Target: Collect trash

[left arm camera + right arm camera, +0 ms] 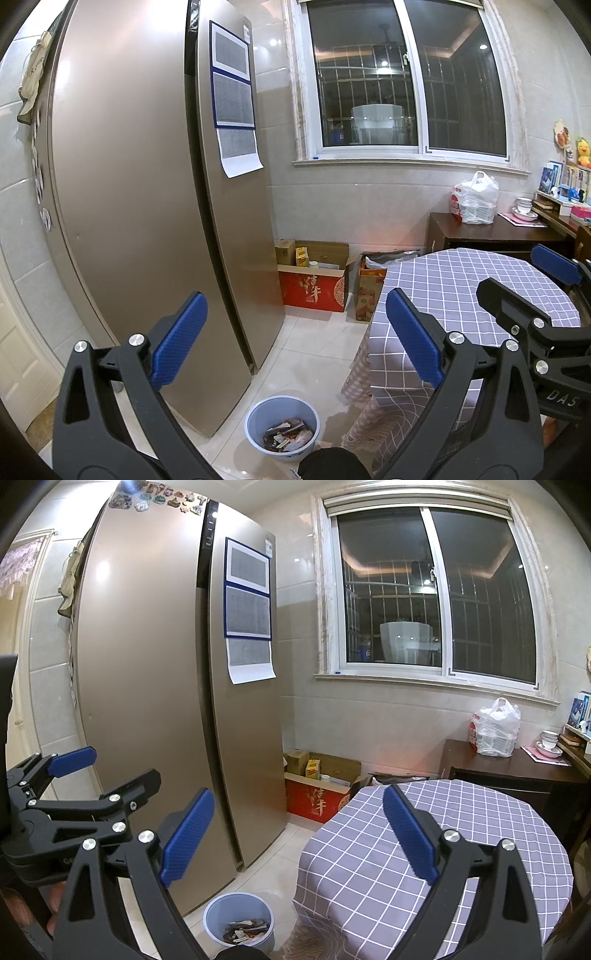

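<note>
A light blue trash bin (282,428) stands on the tiled floor between the fridge and the table, with crumpled wrappers (286,435) inside. It also shows in the right wrist view (239,921). My left gripper (295,339) is open and empty, held high above the bin. My right gripper (297,836) is open and empty, beside the left one at about the same height. The right gripper shows at the right edge of the left wrist view (554,288); the left gripper shows at the left of the right wrist view (74,771).
A tall bronze fridge (147,184) fills the left. A round table with a purple checked cloth (424,849) stands on the right. Cardboard boxes (314,280) sit against the wall under the window. A dark cabinet (517,771) holds a white plastic bag (496,727).
</note>
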Demonstrator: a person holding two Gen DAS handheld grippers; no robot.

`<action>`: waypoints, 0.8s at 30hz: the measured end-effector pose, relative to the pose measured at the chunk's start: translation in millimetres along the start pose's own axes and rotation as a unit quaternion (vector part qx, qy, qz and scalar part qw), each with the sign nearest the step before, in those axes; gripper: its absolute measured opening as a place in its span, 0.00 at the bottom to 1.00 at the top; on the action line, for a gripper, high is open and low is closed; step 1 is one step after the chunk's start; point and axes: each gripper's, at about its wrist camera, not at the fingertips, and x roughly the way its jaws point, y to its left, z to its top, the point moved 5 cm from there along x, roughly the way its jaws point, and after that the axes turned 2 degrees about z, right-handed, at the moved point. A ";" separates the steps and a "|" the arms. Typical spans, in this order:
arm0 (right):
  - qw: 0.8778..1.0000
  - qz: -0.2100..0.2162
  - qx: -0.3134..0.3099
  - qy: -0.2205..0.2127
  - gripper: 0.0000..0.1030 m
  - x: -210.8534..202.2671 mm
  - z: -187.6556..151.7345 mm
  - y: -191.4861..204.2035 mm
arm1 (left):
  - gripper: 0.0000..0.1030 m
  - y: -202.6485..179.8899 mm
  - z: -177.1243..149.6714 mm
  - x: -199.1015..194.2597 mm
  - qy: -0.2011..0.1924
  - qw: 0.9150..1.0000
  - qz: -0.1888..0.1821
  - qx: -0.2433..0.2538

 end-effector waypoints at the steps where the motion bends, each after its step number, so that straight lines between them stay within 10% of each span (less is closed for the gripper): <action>1: 1.000 0.001 0.000 0.000 0.88 0.1 -0.8 0.6 | 0.92 0.9 -1.1 0.1 0.000 1.000 0.001 0.001; 24: 0.999 0.013 0.046 0.020 0.88 26.1 -16.3 -38.5 | 0.92 -29.1 -3.0 28.0 0.027 0.999 0.010 0.039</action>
